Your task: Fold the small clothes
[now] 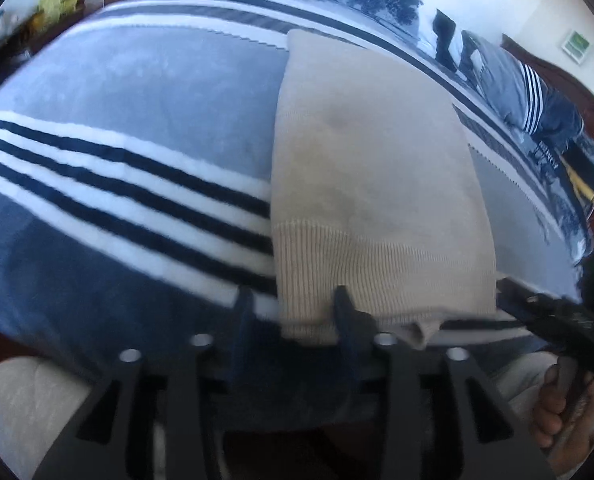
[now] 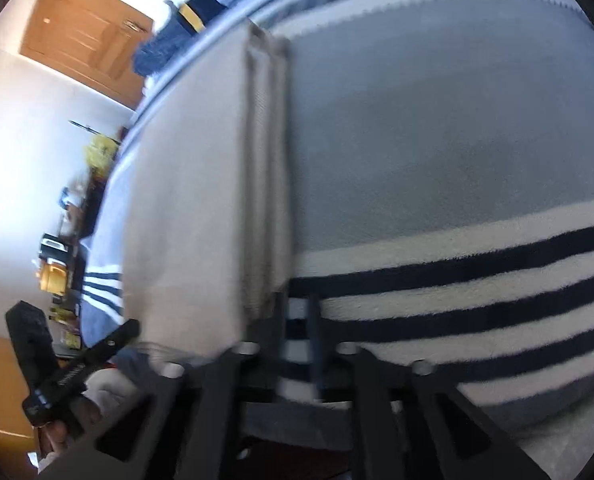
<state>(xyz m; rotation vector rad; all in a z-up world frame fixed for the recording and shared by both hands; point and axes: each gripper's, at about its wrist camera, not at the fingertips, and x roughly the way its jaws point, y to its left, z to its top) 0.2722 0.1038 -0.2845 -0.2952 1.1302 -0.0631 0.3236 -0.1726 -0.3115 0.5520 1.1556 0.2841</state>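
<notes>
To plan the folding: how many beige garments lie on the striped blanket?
1. The folded beige garment lies on the striped blanket, right of its dark stripes, near edge at the left gripper. Others may be hidden.

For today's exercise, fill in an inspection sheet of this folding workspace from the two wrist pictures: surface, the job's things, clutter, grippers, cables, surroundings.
Surface: grey blanket with white and navy stripes, spread over a bed.
Job's things: beige knit garment, folded into a long strip, ribbed hem nearest the left gripper; stacked fold edges show in the right wrist view.
Clutter: dark striped clothing lying further along the bed.
Grippers: left gripper open, jaws astride the hem's corner; right gripper open over the blanket beside the garment's edge.
Cables: nothing seen.
Surroundings: wooden door, white walls, a cluttered shelf.
</notes>
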